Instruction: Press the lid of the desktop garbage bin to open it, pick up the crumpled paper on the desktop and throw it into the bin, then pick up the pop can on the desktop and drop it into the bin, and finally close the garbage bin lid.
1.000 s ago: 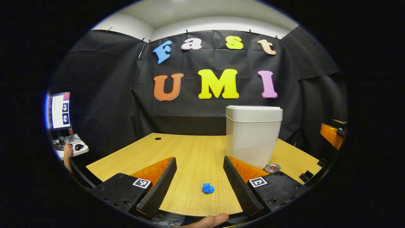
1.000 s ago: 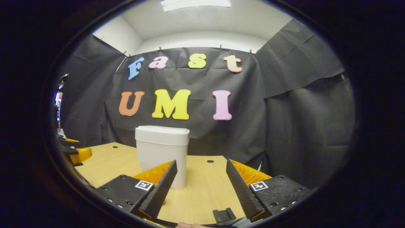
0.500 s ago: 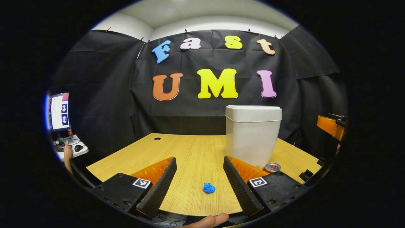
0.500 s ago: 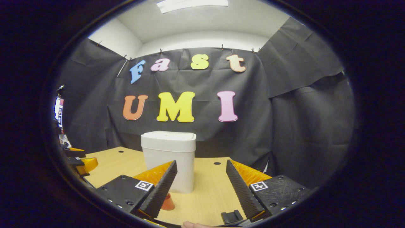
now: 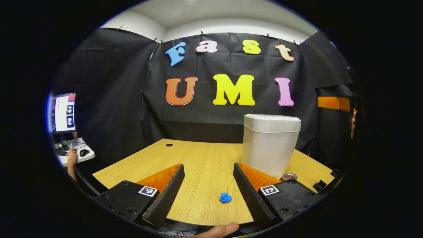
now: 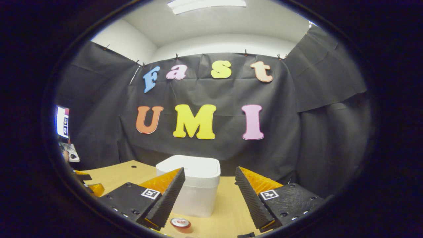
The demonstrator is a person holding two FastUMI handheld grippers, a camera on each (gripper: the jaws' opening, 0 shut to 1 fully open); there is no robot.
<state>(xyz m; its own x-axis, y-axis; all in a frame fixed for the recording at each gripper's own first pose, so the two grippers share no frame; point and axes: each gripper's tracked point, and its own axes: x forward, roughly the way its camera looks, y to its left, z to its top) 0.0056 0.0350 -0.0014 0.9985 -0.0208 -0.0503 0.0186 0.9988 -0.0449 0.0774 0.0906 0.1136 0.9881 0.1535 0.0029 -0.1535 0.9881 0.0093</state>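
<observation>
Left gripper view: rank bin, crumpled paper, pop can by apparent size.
1. Bin, largest by far.
2-3. Crumpled paper and pop can: look alike; the can is partly hidden behind the gripper, so no ranking.

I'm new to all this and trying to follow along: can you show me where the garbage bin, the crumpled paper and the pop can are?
garbage bin (image 5: 269, 152): left gripper view, on its front wall.
crumpled paper (image 5: 225, 197): left gripper view, on the middle of the blue wad.
pop can (image 6: 180, 222): right gripper view, on its top.

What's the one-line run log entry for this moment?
stage: pre-press | white plastic bin: lid shut | right gripper: open, raised near lid | left gripper: open | blue crumpled paper, red-topped pop can: on desk
</observation>
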